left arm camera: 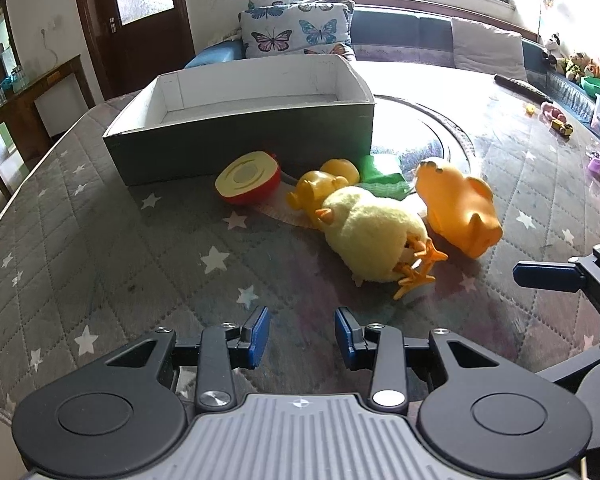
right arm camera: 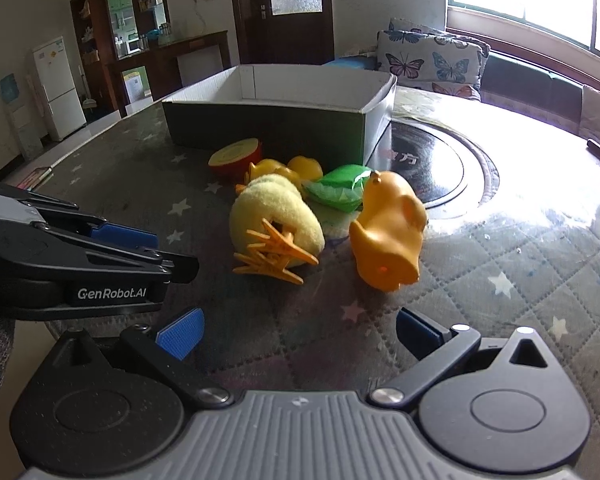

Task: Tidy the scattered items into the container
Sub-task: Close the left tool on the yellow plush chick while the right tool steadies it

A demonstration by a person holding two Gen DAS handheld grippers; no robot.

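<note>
An open cardboard box with white inside stands on the quilted table, also in the right wrist view. In front of it lie a toy apple half, a yellow plastic toy, a green packet, a plush yellow chick and an orange rubber toy. The chick, orange toy, green packet and apple half also show in the right wrist view. My left gripper is open and empty, short of the chick. My right gripper is open and empty, near the chick and orange toy.
A dark round plate is set in the table to the right of the box. Small toys lie at the far right edge. Butterfly cushions and a bench sit behind the table. The left gripper's side shows in the right wrist view.
</note>
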